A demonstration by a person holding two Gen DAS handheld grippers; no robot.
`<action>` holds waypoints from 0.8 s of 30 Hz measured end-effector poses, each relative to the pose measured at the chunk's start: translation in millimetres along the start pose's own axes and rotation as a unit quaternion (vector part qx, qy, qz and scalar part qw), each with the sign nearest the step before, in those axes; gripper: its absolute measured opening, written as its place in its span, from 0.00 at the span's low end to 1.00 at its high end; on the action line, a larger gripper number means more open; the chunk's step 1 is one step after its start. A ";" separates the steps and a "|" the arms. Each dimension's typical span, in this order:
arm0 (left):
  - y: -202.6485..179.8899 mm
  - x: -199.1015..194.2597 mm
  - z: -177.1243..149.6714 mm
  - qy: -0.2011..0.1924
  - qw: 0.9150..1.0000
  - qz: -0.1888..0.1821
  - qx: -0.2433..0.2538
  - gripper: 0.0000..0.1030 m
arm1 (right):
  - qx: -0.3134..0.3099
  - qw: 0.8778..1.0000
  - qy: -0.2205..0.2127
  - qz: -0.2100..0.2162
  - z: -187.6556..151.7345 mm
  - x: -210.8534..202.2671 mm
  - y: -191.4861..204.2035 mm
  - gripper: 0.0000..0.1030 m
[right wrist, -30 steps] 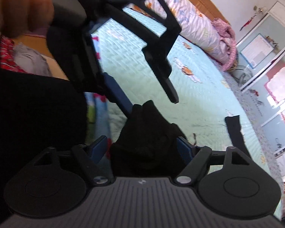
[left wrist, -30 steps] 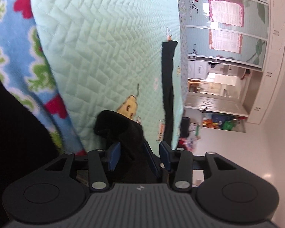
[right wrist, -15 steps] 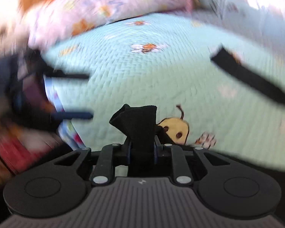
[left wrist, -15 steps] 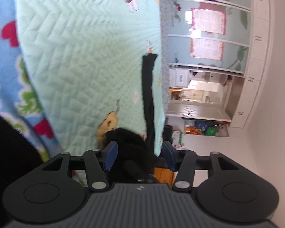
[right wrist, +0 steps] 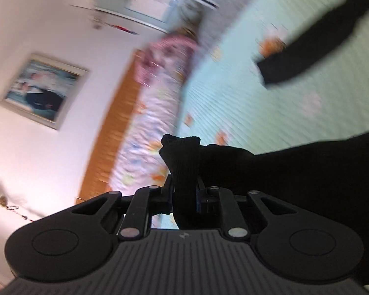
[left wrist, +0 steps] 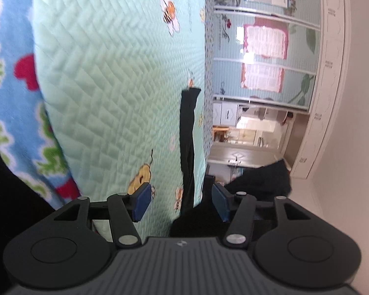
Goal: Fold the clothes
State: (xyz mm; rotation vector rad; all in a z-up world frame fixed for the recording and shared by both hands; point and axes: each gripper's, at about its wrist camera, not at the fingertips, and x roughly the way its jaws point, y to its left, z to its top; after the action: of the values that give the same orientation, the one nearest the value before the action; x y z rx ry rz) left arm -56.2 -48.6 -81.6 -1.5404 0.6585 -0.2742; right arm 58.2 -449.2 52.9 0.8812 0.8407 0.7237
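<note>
A sock (left wrist: 188, 127) lies stretched flat on the bed quilt (left wrist: 115, 78), near the bed's edge. Beyond that edge stands a wardrobe (left wrist: 265, 56). In the right wrist view, pillows (right wrist: 147, 123) lie along the headboard (right wrist: 110, 127), under a framed picture (right wrist: 40, 88).

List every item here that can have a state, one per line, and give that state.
Left gripper: jaws opening, nothing clamped.
Right gripper: jaws closing on the black garment.
Black garment: bunched, held up off the quilt.
Black strip: lying flat on the quilt.
</note>
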 end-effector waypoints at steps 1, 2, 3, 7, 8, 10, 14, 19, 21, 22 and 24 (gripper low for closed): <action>1.7 -2.3 1.4 -0.004 1.000 -0.001 -0.004 0.56 | -0.020 1.000 -0.003 -0.001 -4.9 3.2 6.9 0.17; 3.4 -4.0 2.0 -0.007 1.000 0.000 -0.006 0.56 | -0.040 0.999 -0.006 -0.003 -9.8 6.3 13.8 0.17; 5.2 -5.7 2.6 -0.009 1.000 0.001 -0.008 0.56 | -0.070 0.997 -0.003 -0.014 -18.6 15.0 17.4 0.17; 9.8 -18.4 6.8 -0.025 0.999 0.020 -0.006 0.56 | -0.241 0.957 0.096 -0.130 -85.0 93.8 -7.1 0.30; 11.9 -23.9 8.7 -0.031 0.999 0.025 -0.008 0.56 | -0.263 0.945 0.126 -0.146 -100.4 108.3 -16.6 0.30; 16.3 -34.5 11.7 -0.039 0.999 0.028 -0.011 0.56 | -0.273 0.938 0.159 -0.142 -122.4 118.5 -29.3 0.34; 11.8 -35.5 14.6 -0.045 0.998 0.042 0.001 0.58 | -0.280 0.943 0.159 -0.082 -122.1 104.1 -10.9 0.54; -12.6 -15.3 14.8 -0.027 0.998 0.045 0.043 0.58 | -0.217 0.965 0.140 -0.048 -88.4 63.9 -19.1 0.55; -28.5 0.8 14.3 -0.011 0.996 0.048 0.077 0.60 | -0.182 0.975 0.114 -0.065 -73.8 33.1 -35.3 0.55; -36.3 10.6 14.2 -0.001 0.994 0.053 0.096 0.60 | -0.164 0.979 0.095 -0.080 -65.8 18.3 -46.8 0.55; -50.0 35.4 11.5 0.025 0.990 0.053 0.128 0.60 | -0.133 0.984 0.055 -0.110 -54.5 -18.2 -68.8 0.55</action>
State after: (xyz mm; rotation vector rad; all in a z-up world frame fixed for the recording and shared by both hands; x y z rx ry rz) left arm -9.6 -60.9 -42.0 -1.2519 0.7140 -0.3059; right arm 16.0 -475.6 -21.6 0.5047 0.8990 0.6751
